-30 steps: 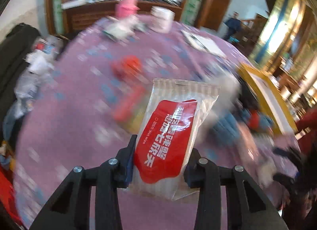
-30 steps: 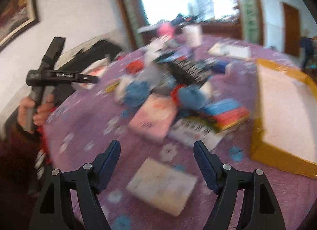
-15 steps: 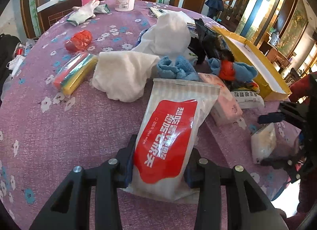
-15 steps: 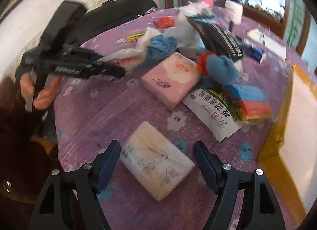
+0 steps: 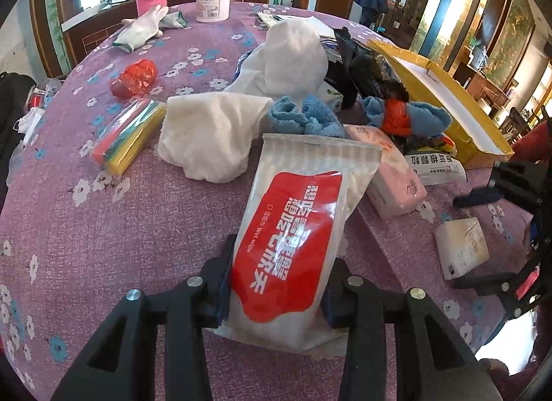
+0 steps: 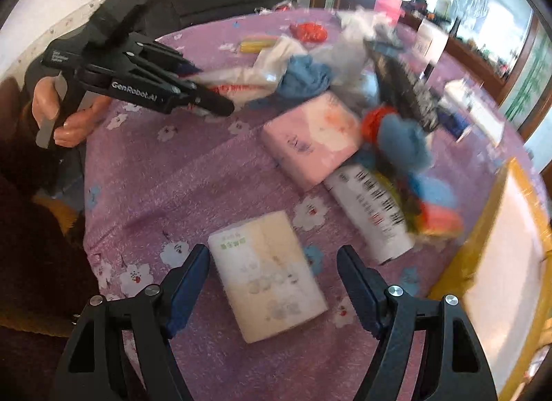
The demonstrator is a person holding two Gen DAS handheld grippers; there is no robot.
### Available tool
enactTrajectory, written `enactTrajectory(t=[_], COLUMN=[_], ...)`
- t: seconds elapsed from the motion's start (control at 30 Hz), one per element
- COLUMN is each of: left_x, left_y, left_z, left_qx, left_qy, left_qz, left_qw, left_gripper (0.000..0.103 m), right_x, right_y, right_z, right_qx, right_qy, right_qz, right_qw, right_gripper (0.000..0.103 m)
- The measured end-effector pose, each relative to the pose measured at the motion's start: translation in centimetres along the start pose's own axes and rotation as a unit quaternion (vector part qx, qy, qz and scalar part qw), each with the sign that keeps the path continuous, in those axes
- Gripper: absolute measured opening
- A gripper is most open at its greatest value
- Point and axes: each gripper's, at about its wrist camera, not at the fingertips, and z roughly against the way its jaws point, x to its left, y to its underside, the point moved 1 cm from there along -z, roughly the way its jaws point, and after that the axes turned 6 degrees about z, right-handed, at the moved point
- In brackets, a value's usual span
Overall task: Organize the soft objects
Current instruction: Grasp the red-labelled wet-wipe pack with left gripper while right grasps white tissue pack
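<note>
While my left tool point(image 5: 277, 283) grips the red wet-wipe pack point(image 5: 293, 238) above the table point(image 5: 155, 214), my right tool point(image 6: 272, 275) hangs spread wide around the cream tissue pack point(image 6: 267, 276).

Black left gripper point(image 5: 277, 283) with silver screws, blue pads; "GenRobot.AI" lettering; bare hand point(image 6: 60, 113)

Counted on the purple cloth: one red-labelled wet wipe pack point(image 5: 293, 238), one pink tissue pack point(image 5: 390, 173), one cream tissue pack point(image 6: 267, 276), one white printed pouch point(image 6: 372, 211). Two white cloths point(image 5: 210, 135) are seen, two blue towels point(image 5: 303, 118), possibly a third in the blurred pile. One white glove point(image 5: 141, 30), one white jar point(image 5: 213, 2), one yellow box point(image 5: 445, 100), two striped sponge packs point(image 5: 129, 135) are counted.
</note>
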Motion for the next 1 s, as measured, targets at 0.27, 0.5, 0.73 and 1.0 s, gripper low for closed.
enactTrajectory(t=[0.27,0.5,0.73,1.0], left_x=[-0.1,-1.5,-3.3,-4.4], left_y=[0.1,-0.8,-1.9,-2.8], left_z=[0.8,2.5,2.7,2.8], left_qx=[-0.017,-0.061,-0.065,-0.067], left_qy=[0.019,0.023,0.024,0.036], left_qz=[0.008,0.009,-0.002,-0.007], left_qw=[0.9996,0.9978,0.9976,0.9971], left_gripper=[0.039,0.039,0.039,0.039], right_x=[1.1,-1.3,-2.7,-3.8], right_y=[-0.5,-2.1,-2.1,-1.2], right_z=[1.7,4.7,3.9,4.8], right_qx=[-0.055,-0.152,-0.182,-0.201], right_qy=[0.002,0.068,0.069,0.074], right_qz=[-0.044,-0.162,-0.258,-0.285], right_qw=[0.997,0.973,0.946,0.934], right_gripper=[0.050,0.050,0.049,0.049])
